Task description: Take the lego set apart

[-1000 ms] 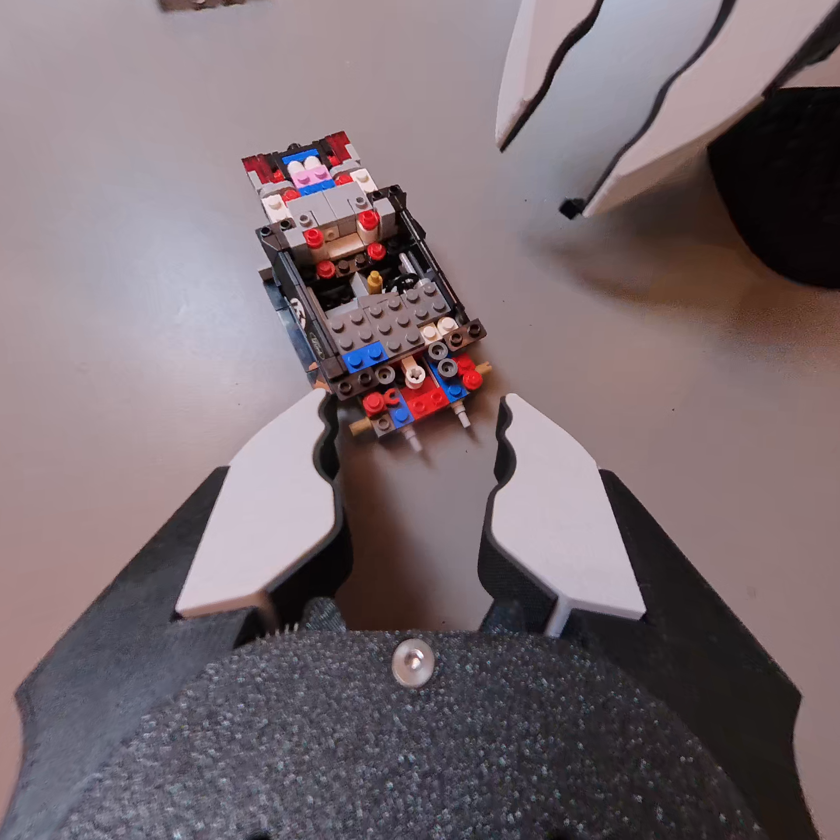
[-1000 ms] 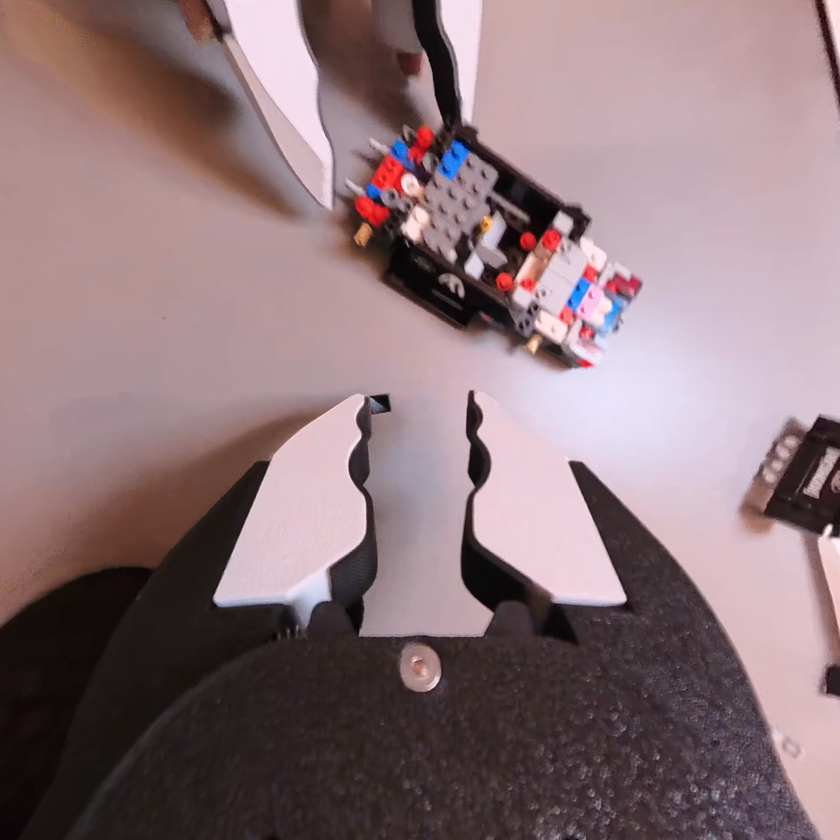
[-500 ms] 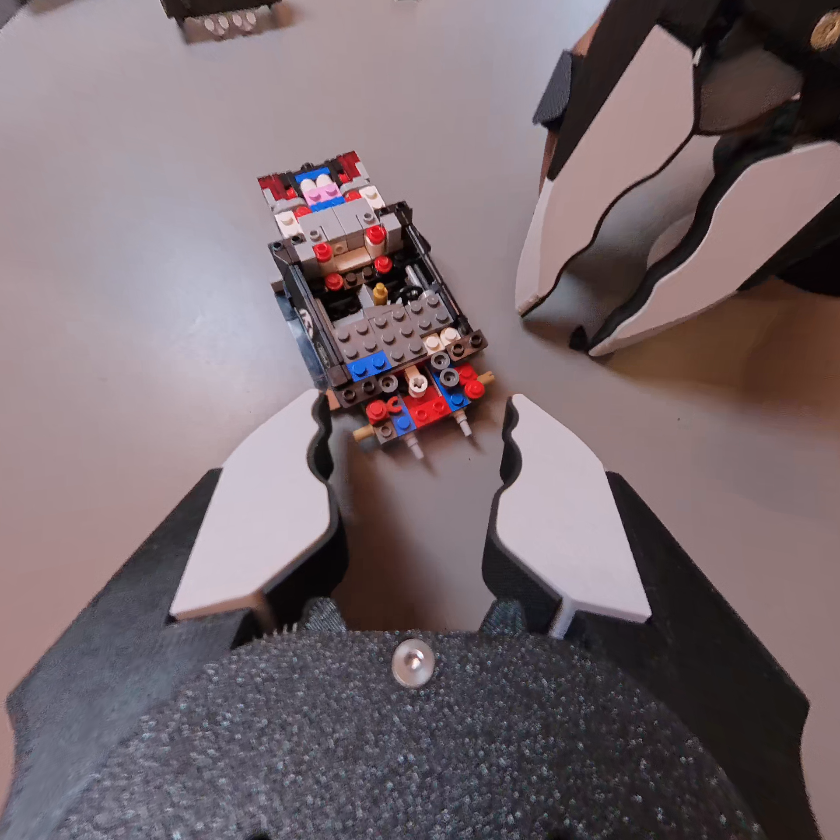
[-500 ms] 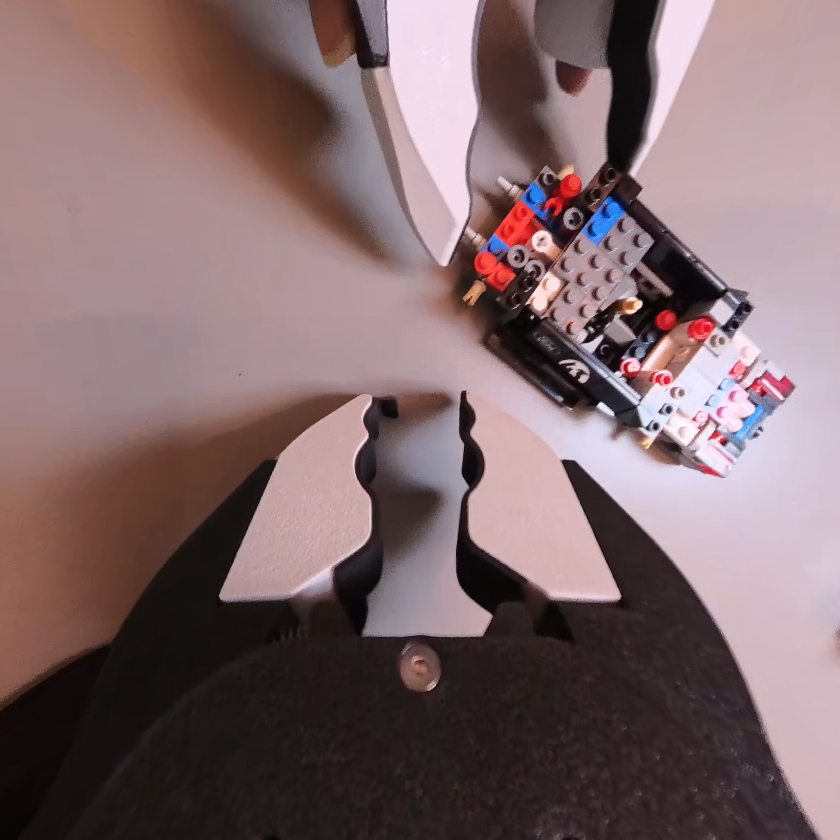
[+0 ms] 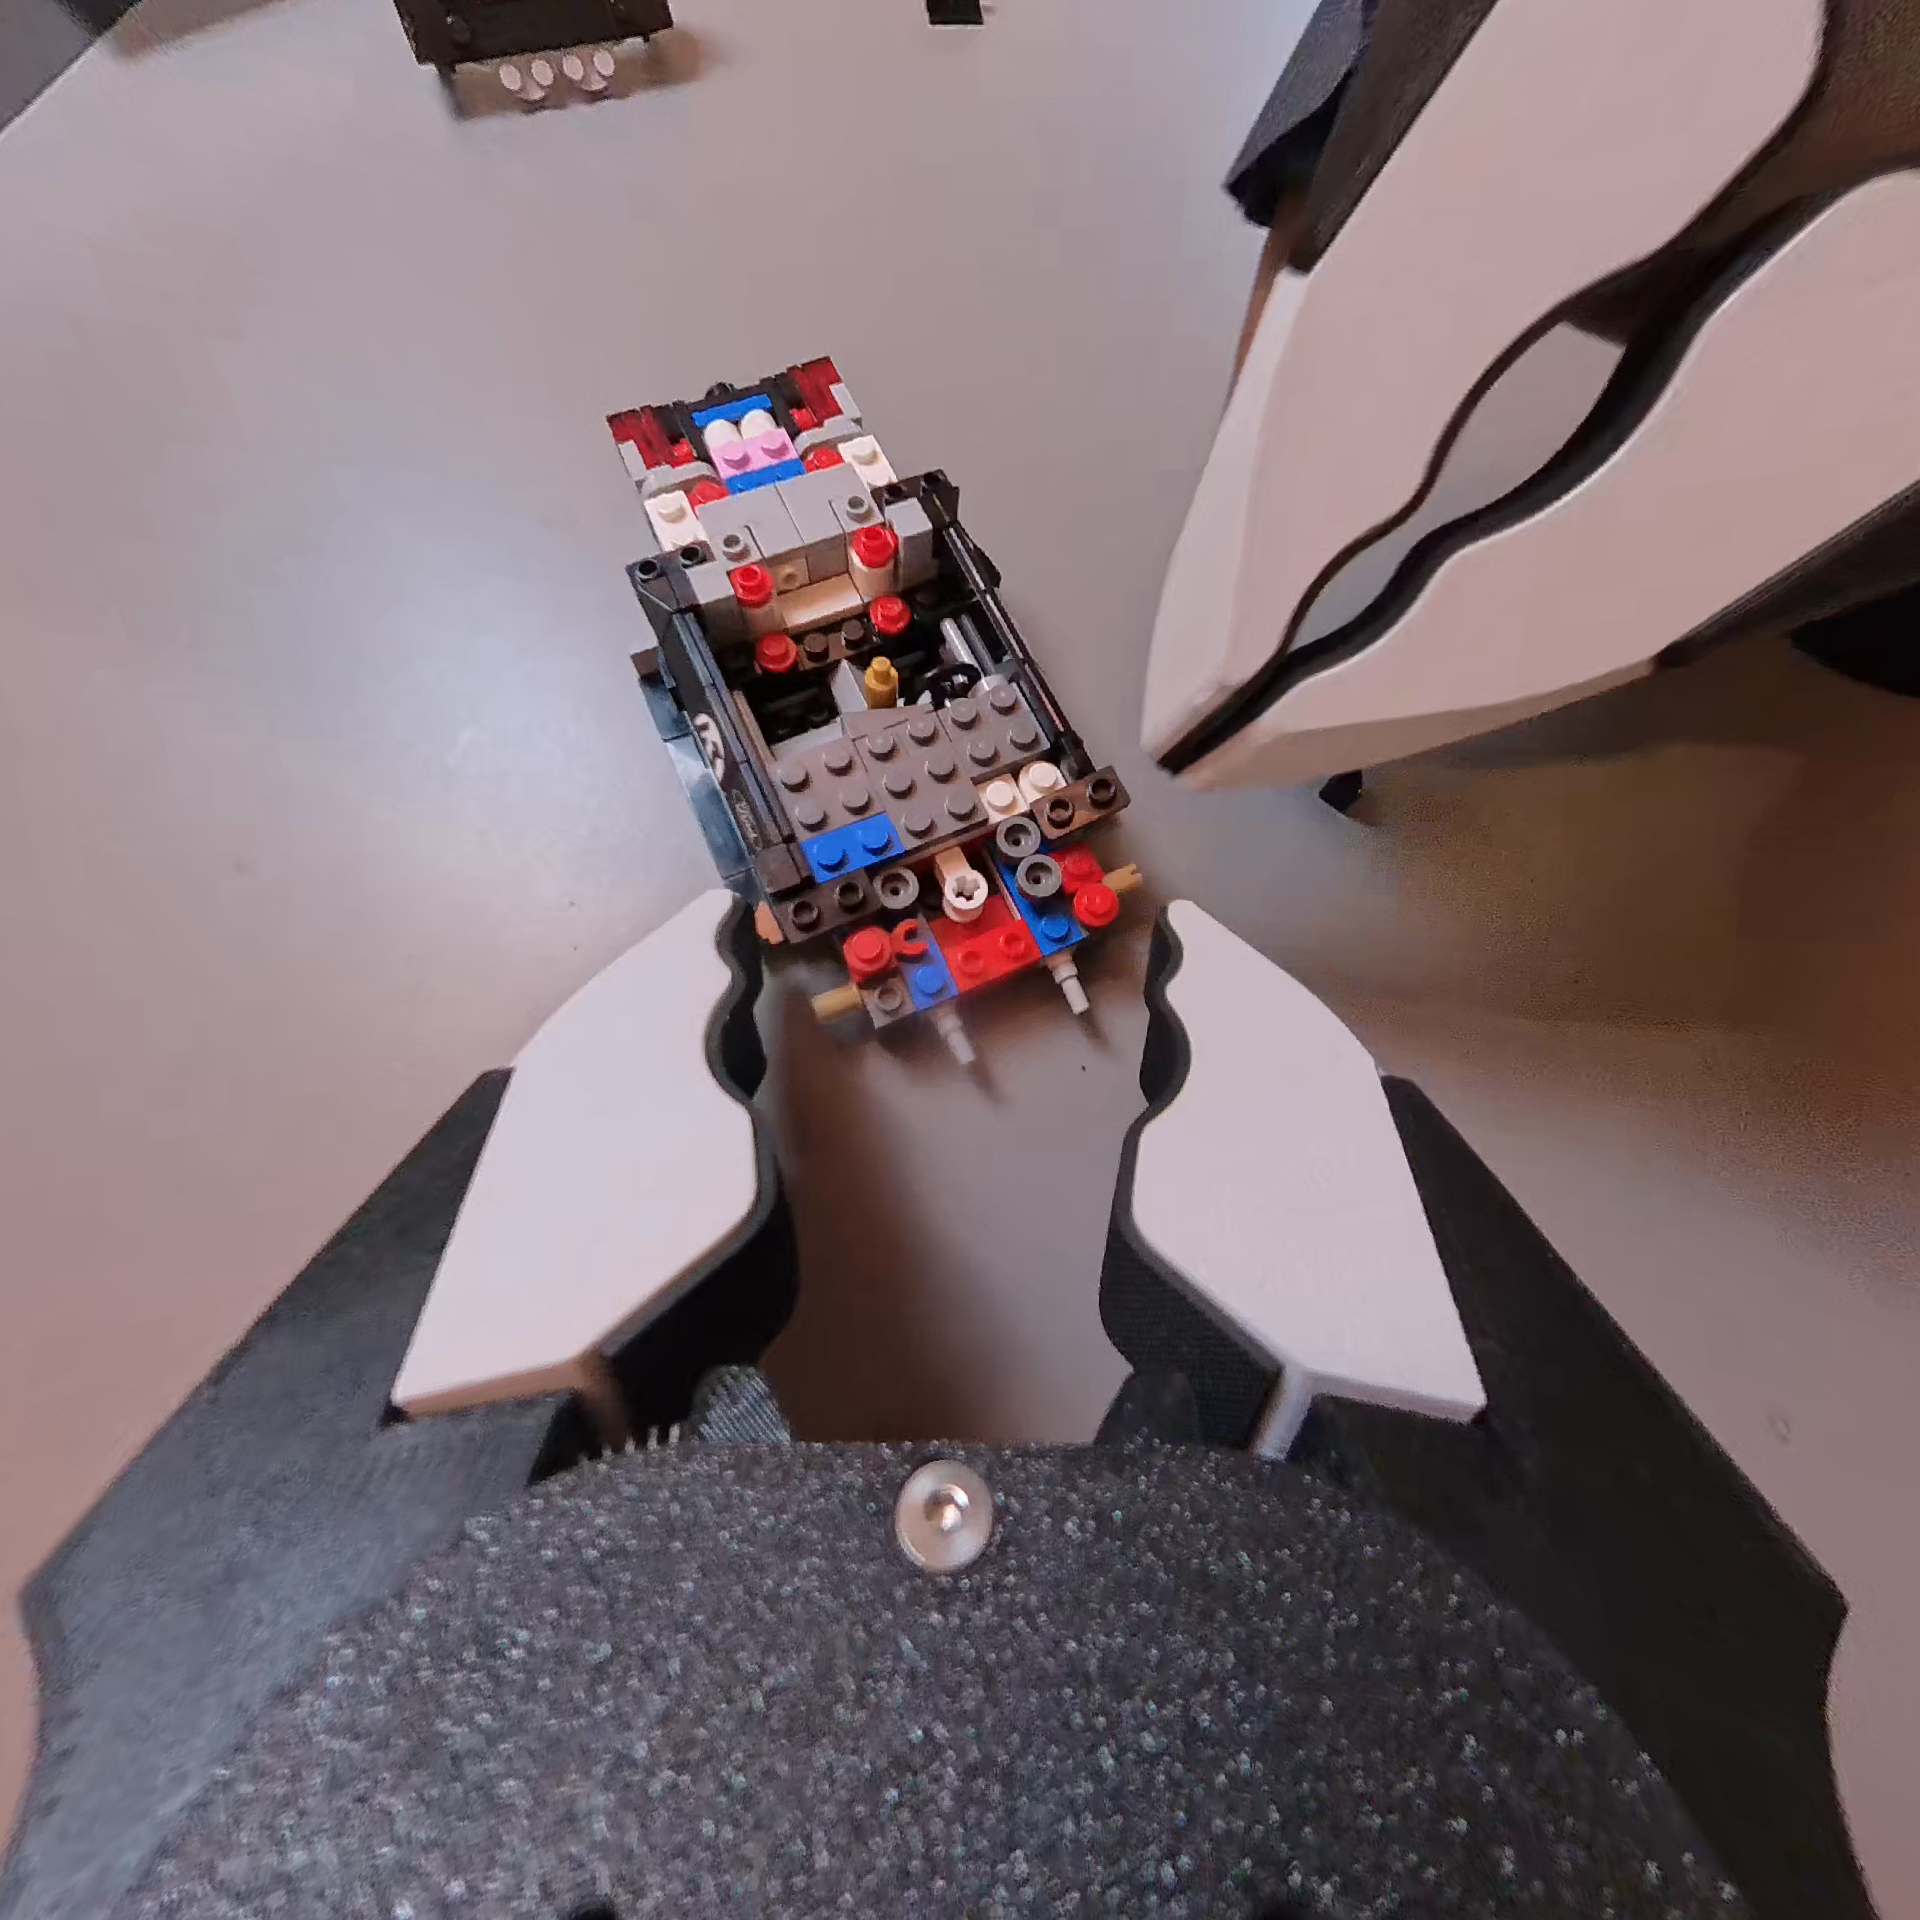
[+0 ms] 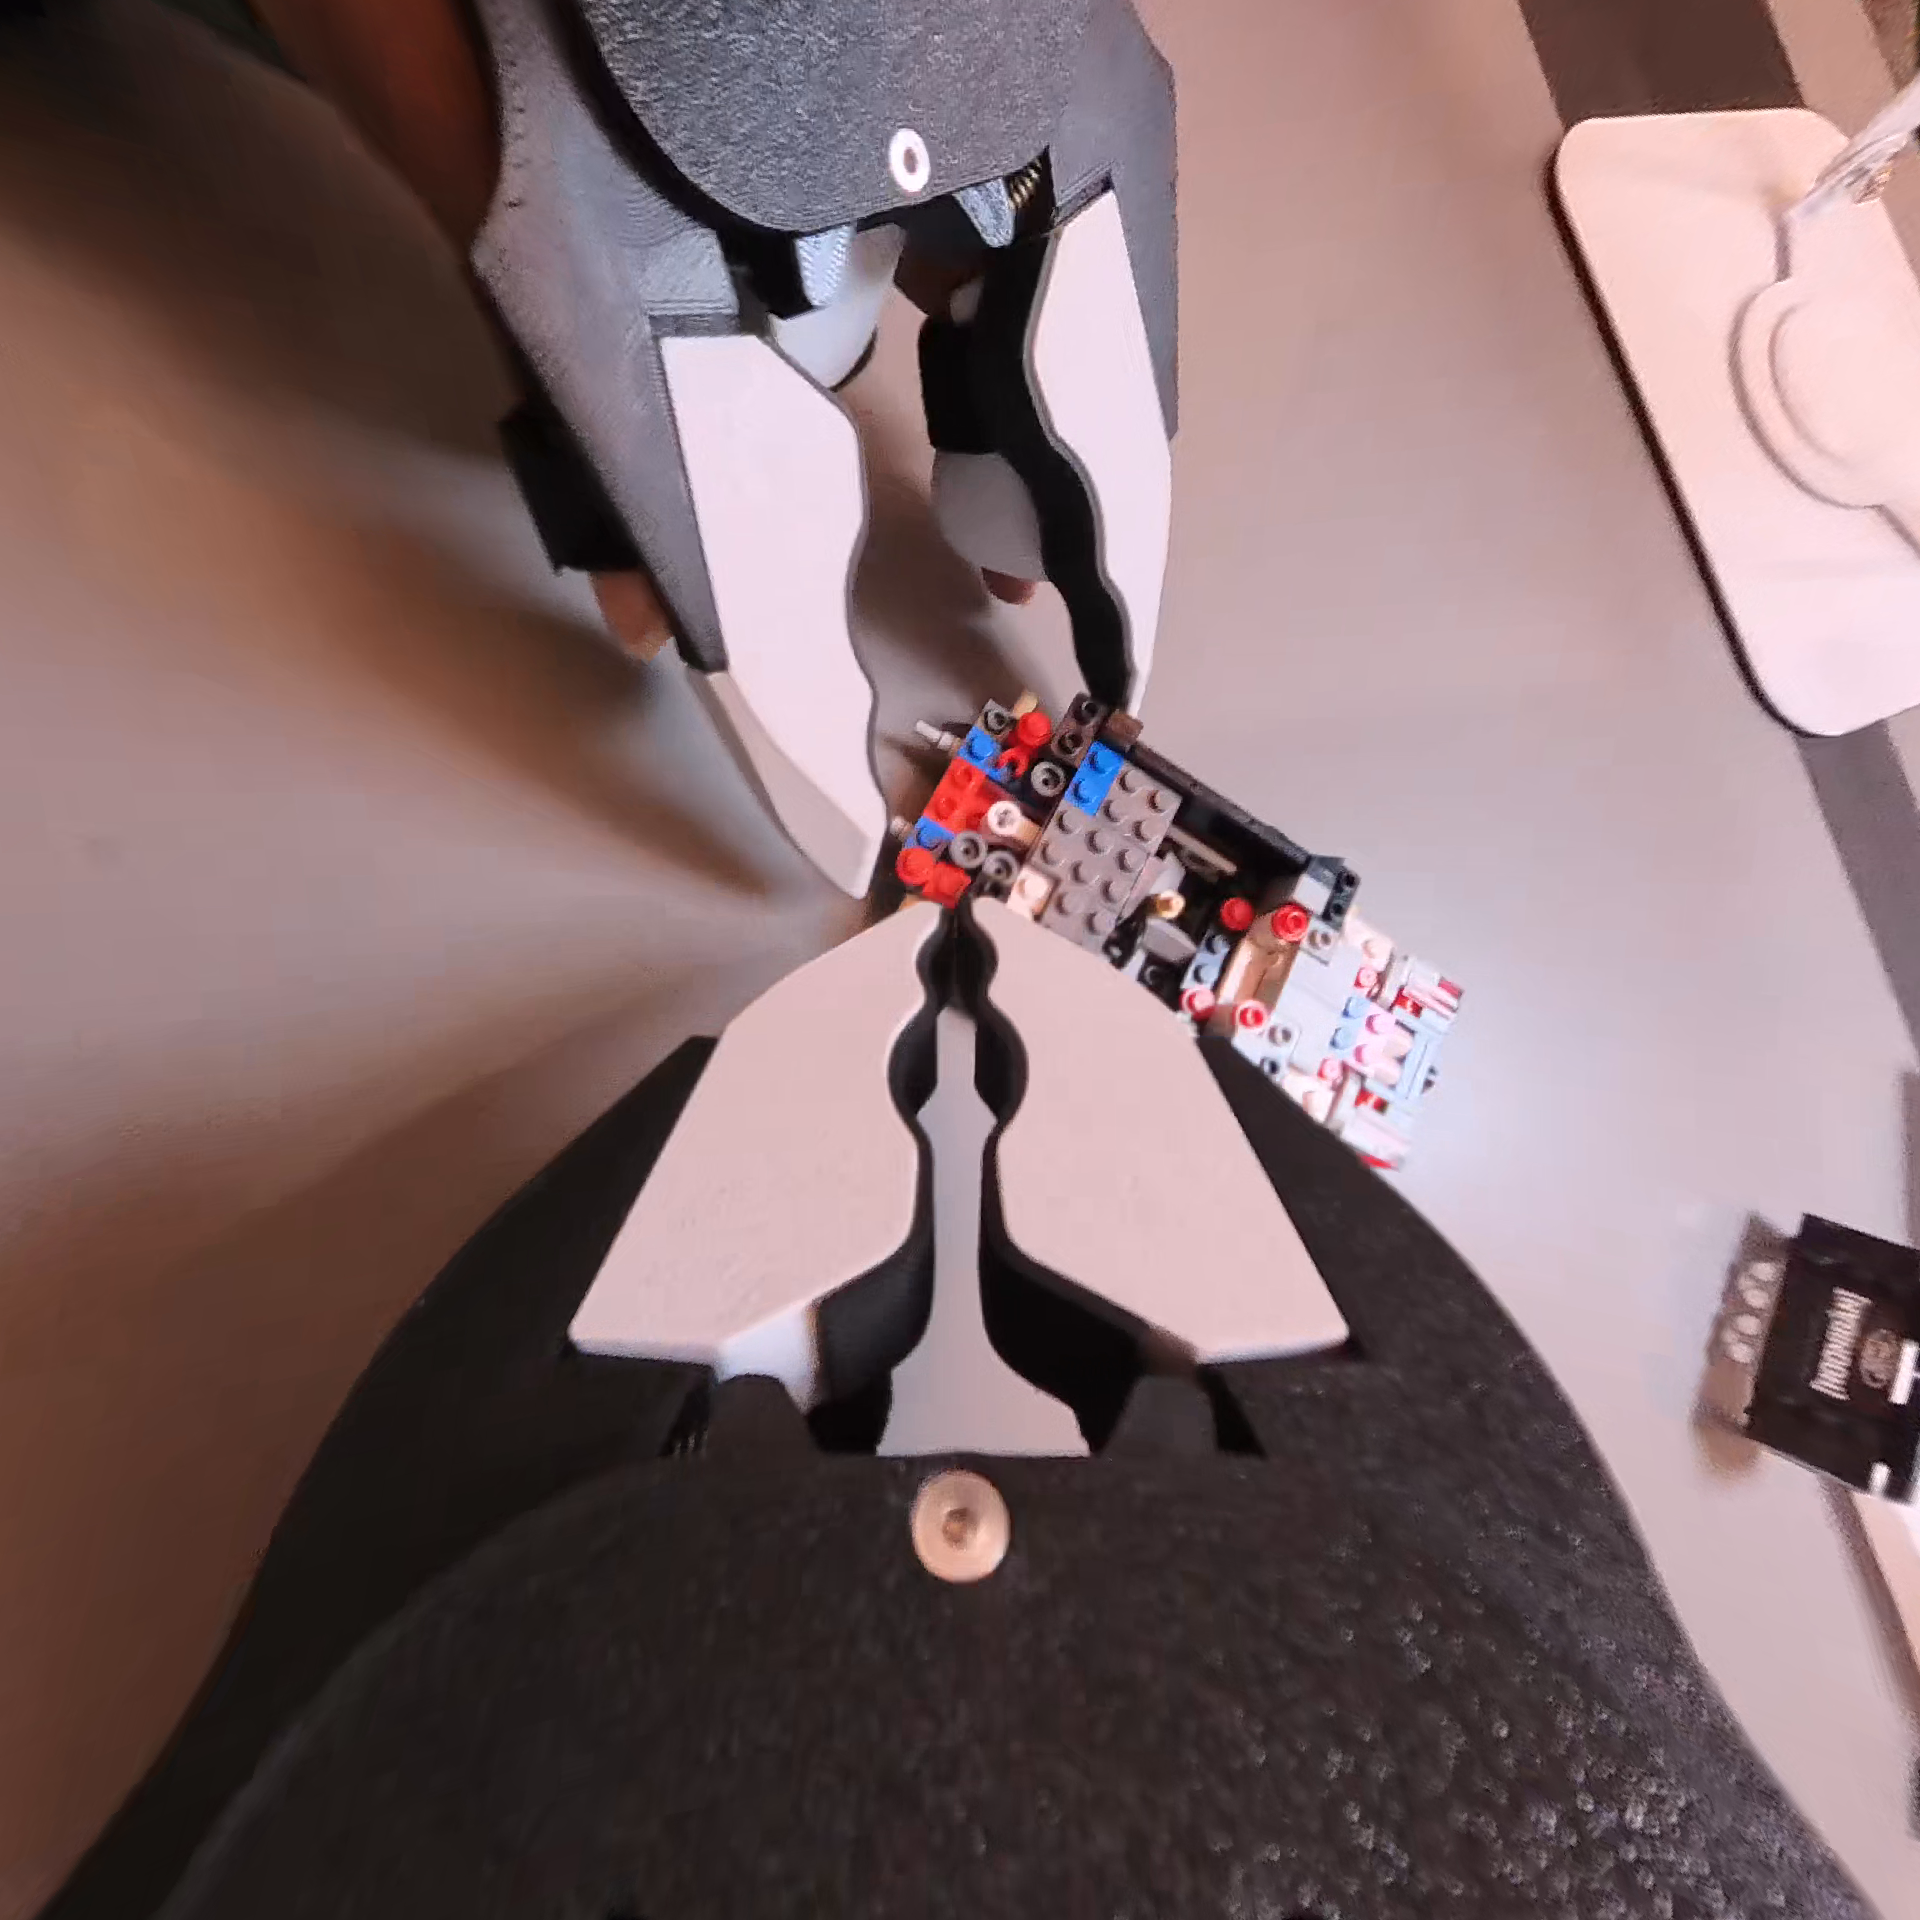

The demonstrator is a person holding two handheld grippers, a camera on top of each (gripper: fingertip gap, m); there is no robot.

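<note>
Two grippers are being brought to one end of the lego car, which is lying on the grey table. The left gripper is being kept spread astride that end, seemingly for bracing. The right gripper is being pressed together beside the red studs, nothing visibly pinched.

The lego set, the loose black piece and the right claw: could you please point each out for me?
lego set (image 5: pixel 894 769): left wrist view, on its grey studded plate.
loose black piece (image 6: pixel 1839 1361): right wrist view, on its black top face.
right claw (image 6: pixel 958 914): right wrist view, between its closed fingertips.
</note>
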